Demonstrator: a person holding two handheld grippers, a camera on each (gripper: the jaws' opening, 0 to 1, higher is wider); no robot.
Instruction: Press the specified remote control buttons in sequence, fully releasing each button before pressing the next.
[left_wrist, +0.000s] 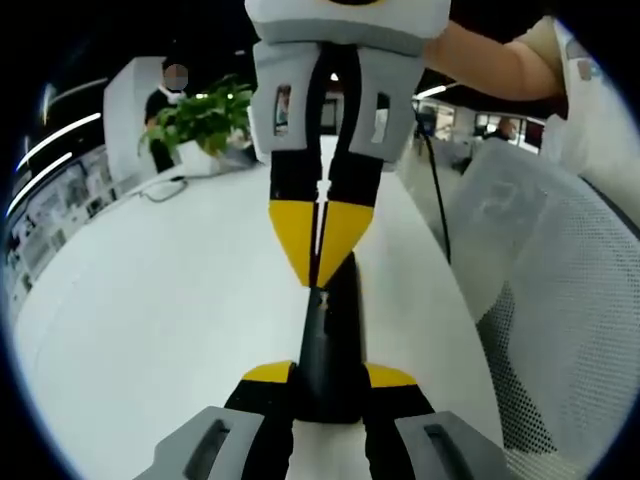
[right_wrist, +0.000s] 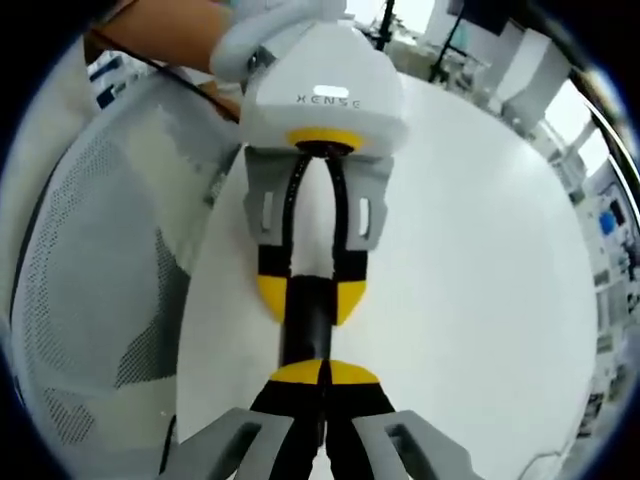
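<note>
A slim black remote control (left_wrist: 335, 340) lies lengthwise between the yellow-tipped jaws of my left gripper (left_wrist: 330, 375), which is shut on its near end above the white table (left_wrist: 150, 320). My right gripper (left_wrist: 320, 240) comes in from the top of the left gripper view, shut, with its joined yellow tips resting on the remote's upper face. In the right gripper view the same remote (right_wrist: 305, 330) runs from the left gripper (right_wrist: 310, 295) toward my right gripper (right_wrist: 325, 373), whose closed tips meet its near end. The buttons are hidden.
A white mesh chair (left_wrist: 560, 300) (right_wrist: 90, 300) stands close beside the table's edge. A potted plant (left_wrist: 205, 115) and a person (left_wrist: 165, 100) are at the far end of the table. A black cable (left_wrist: 438, 200) hangs near the chair. A bare forearm (left_wrist: 490, 60) holds the right gripper.
</note>
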